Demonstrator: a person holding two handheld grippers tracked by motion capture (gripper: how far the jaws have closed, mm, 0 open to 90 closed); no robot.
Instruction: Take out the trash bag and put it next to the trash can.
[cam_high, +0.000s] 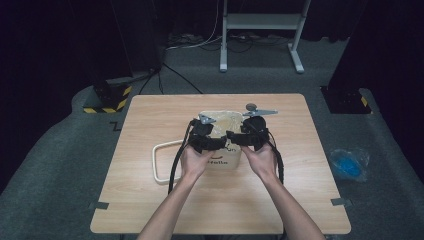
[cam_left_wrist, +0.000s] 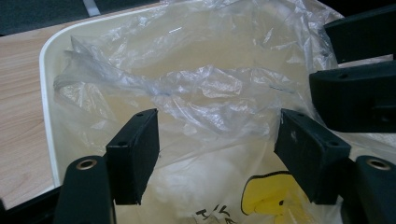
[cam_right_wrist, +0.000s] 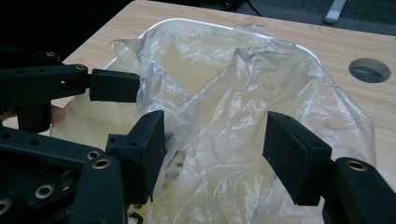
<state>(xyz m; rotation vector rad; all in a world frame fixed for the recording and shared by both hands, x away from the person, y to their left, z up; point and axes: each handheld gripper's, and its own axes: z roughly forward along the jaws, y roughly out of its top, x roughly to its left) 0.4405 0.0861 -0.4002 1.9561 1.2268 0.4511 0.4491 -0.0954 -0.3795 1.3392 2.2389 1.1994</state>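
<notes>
While both grippers, left (cam_high: 216, 143) and right (cam_high: 239, 138), are hovering with jaws apart over the crumpled bag (cam_high: 226, 121) lining the bin (cam_high: 223, 161), bare bench (cam_high: 300, 150) is lying all around.

A clear, crinkled plastic bag (cam_left_wrist: 205, 88) lines a cream rectangular plastic bin (cam_left_wrist: 46, 93) that bears black lettering and a yellow mark (cam_left_wrist: 266, 193) on its front. Both stand on a light wood-grain table (cam_high: 150, 200), which has a grey round hole (cam_right_wrist: 369, 70) at two o'clock from the bin. Matte black jaws belong to the left gripper (cam_left_wrist: 217, 156) and the right gripper (cam_right_wrist: 215, 156).
</notes>
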